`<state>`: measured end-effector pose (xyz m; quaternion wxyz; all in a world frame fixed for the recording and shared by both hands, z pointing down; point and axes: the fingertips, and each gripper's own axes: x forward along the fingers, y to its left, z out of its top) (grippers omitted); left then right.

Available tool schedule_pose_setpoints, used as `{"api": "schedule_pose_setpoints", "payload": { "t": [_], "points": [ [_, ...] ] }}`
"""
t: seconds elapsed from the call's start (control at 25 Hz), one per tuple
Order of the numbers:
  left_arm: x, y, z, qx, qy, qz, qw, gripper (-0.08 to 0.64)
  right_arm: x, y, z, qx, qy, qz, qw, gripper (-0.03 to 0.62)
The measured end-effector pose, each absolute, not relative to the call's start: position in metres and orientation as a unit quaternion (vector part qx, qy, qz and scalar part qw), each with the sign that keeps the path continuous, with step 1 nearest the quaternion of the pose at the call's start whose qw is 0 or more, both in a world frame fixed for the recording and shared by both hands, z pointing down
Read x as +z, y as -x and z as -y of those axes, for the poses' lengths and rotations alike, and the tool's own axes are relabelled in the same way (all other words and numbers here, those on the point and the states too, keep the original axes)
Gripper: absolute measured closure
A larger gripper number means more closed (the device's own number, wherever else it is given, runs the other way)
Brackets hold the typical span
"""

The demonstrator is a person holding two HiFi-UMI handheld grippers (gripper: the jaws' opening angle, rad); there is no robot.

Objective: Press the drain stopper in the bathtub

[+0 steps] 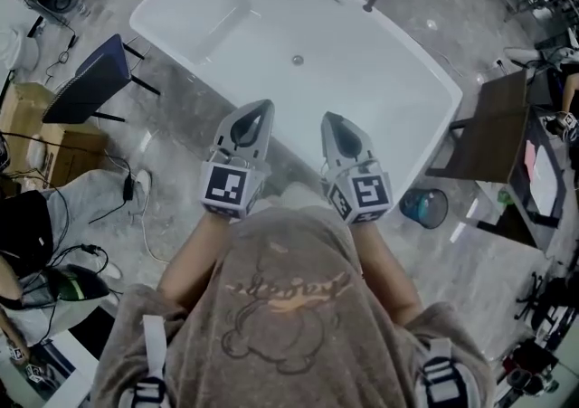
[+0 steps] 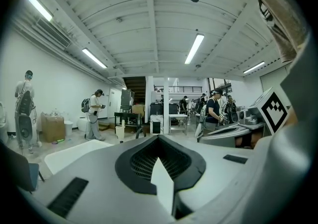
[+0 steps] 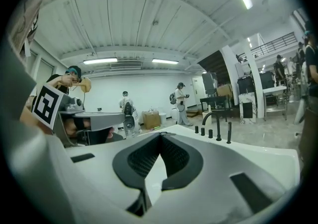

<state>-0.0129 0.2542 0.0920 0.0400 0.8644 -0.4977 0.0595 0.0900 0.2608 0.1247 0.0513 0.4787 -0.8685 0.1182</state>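
I hold my left gripper [image 1: 262, 108] and my right gripper [image 1: 329, 118] side by side over the near edge of the big white bathtub [image 1: 389, 80]. Both pairs of jaws are squeezed together with nothing in them. The small round silver drain stopper [image 1: 298, 60] sits in the middle of the tub floor, well apart from my tips. I think one closed tip should go straight down onto its middle and push slowly, so it does not slide off

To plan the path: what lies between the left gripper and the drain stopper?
Head view: only bare white bathtub surface lies between the left gripper and the drain stopper.
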Motion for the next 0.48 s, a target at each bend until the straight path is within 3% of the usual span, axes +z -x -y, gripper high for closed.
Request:
{"api": "schedule_pose_setpoints", "payload": {
  "t": [0.48],
  "points": [
    [0.098,-0.007,-0.185,0.055,-0.853,0.518,0.027,0.555,0.13,-0.098,-0.185,0.105,-0.432,0.894,0.06,0.594]
  ]
}}
